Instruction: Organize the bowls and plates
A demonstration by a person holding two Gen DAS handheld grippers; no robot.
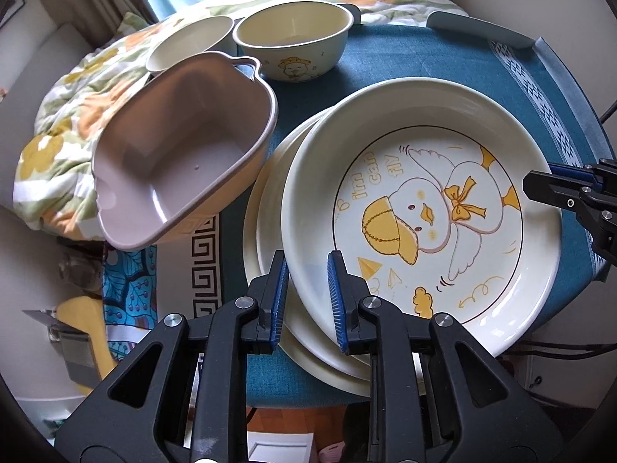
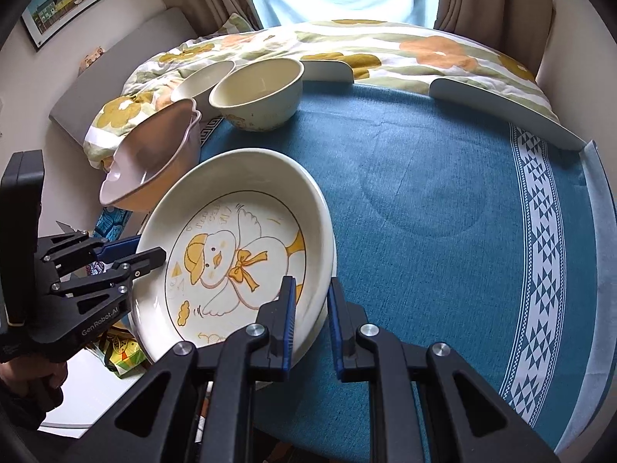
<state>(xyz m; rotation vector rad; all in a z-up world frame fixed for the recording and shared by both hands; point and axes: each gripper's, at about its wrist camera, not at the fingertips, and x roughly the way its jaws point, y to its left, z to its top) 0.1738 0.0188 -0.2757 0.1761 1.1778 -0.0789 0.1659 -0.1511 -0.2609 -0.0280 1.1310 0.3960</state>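
Note:
A cream duck plate lies on top of a stack of cream plates on the blue tablecloth. My left gripper is shut on the duck plate's near-left rim, one finger inside, one outside. My right gripper is shut on the opposite rim of the same plate; it shows at the right edge of the left wrist view. The left gripper shows at the left of the right wrist view. A pink handled dish and two cream bowls stand behind.
The round table with its blue cloth has a raised white rim at the back. A floral quilt lies on the bed beyond. The pink dish overhangs the table's left edge.

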